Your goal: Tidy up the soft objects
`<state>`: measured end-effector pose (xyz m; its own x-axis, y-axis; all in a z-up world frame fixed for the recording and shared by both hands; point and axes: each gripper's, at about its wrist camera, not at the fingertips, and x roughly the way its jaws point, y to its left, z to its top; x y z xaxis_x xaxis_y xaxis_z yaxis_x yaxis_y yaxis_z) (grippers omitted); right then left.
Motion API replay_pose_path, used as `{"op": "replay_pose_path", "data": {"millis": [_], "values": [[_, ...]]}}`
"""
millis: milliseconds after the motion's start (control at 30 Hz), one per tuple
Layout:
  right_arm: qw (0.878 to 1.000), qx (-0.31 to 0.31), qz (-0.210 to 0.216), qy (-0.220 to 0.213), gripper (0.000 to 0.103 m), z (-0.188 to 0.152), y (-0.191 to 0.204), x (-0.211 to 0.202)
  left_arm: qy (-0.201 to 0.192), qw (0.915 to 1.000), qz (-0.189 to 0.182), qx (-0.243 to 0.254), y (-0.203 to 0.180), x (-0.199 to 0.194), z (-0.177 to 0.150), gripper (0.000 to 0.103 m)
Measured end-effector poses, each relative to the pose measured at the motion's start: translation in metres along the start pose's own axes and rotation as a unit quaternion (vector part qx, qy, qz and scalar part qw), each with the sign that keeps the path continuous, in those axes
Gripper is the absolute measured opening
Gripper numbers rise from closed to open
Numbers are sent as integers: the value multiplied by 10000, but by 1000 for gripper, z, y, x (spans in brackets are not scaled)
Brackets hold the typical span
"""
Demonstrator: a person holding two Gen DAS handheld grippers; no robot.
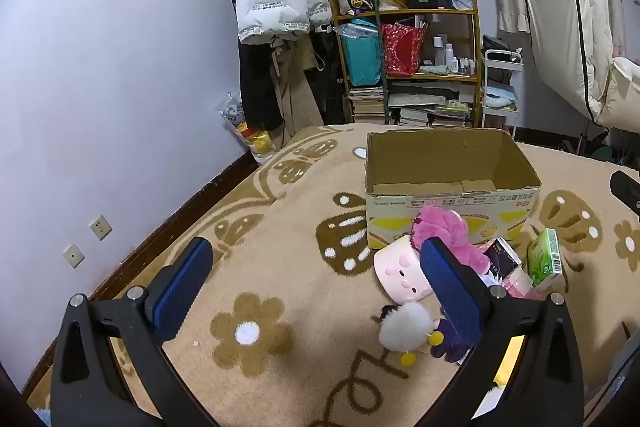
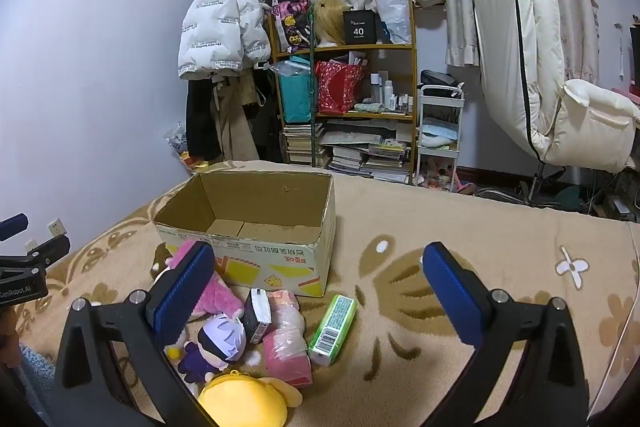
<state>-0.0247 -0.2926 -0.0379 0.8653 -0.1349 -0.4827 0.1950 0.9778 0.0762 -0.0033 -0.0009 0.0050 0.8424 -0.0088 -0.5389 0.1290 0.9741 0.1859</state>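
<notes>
An open, empty cardboard box [image 1: 452, 163] [image 2: 256, 211] stands on a beige flowered carpet. In front of it lies a pile of soft toys: a pink plush [image 1: 448, 231] [image 2: 218, 297], a pale pink cube plush [image 1: 402, 269], a white fluffy toy [image 1: 404, 325], a purple doll [image 2: 220, 341] and a yellow plush [image 2: 244, 401]. A pink tissue pack [image 2: 286, 337], a green tissue pack [image 1: 544, 261] [image 2: 334, 323] and a dark small box [image 2: 258, 313] lie beside them. My left gripper [image 1: 316, 287] is open and empty, left of the pile. My right gripper [image 2: 320, 299] is open and empty above the packs.
A bookshelf [image 2: 360, 107] with bags, bottles and books stands at the back. Coats [image 1: 276, 7] hang beside it. A white chair [image 2: 540, 67] is at the right. The wall [image 1: 100, 87] and baseboard run along the left of the carpet [image 1: 280, 247].
</notes>
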Motion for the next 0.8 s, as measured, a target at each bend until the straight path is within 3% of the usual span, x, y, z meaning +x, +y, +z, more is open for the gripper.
{"op": "replay_pose_path", "data": {"millis": [800], "values": [[10000,9,7,12,103,0,0,0,-36,10000,9,12,2,1,1,102]]}}
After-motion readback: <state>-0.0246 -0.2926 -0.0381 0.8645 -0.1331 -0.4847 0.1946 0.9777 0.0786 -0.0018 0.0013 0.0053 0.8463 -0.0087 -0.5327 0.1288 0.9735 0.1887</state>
